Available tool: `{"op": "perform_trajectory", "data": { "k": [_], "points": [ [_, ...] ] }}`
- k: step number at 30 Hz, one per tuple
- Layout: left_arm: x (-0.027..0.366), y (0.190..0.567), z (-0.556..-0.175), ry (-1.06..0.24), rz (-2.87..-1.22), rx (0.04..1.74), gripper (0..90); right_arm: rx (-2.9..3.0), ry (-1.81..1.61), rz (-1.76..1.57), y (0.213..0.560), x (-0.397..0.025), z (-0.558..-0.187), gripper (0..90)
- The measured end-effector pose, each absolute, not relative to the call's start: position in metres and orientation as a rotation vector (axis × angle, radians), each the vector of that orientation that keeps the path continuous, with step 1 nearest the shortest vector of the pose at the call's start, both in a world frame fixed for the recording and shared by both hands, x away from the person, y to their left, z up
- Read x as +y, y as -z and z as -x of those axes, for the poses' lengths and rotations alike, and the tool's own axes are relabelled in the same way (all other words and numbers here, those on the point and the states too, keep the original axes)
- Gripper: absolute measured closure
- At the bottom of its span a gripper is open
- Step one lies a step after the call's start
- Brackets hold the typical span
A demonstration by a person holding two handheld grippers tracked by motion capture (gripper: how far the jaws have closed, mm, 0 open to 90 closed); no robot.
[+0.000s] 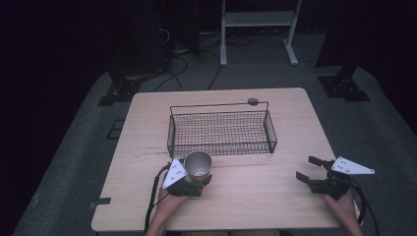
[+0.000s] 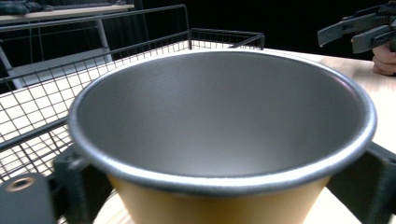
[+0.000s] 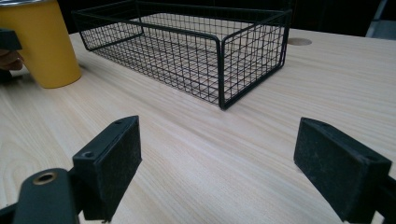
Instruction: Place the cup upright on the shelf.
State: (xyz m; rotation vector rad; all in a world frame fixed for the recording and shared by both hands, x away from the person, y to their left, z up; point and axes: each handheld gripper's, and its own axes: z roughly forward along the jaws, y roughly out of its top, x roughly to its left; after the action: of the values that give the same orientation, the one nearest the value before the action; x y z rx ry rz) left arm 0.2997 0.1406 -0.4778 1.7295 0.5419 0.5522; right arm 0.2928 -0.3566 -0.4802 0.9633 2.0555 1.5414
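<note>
A light wooden desk (image 1: 255,196) seen from above, with a person's two forearms coming in from the near edge, each hand holding a black two-jaw gripper. The left gripper (image 1: 196,183) is clamped on a cup (image 1: 198,164) — yellow outside, grey metal inside, standing upright on the desk near the middle of the near half, just in front of the basket's near left corner. In the left gripper view the cup's (image 2: 224,116) wide round rim sits between the two black jaws, one jaw pressed against each side of its yellow wall, and its inside looks empty.

A black wire basket (image 1: 221,130), shallow and rectangular, stands in the middle of the desk, its long side parallel to the near edge; nothing shows inside it.

The right gripper (image 1: 310,169) is held close to the desk's right edge, well apart from the cup and basket. Its jaws are spread wide with nothing between them — the right gripper view shows bare wood between the two pads, the basket (image 3: 196,51) beyond, and the cup (image 3: 46,46) at the far left
</note>
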Motion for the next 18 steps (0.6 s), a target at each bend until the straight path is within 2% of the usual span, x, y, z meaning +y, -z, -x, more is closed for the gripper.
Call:
{"op": "perform_trajectory", "data": {
  "k": [18],
  "points": [
    [0.143, 0.464, -0.302, -0.545, -1.703, 0.533, 13.9, 2.054, -1.542, -0.963, 0.48, -0.357, -0.293, 13.9]
  ]
}}
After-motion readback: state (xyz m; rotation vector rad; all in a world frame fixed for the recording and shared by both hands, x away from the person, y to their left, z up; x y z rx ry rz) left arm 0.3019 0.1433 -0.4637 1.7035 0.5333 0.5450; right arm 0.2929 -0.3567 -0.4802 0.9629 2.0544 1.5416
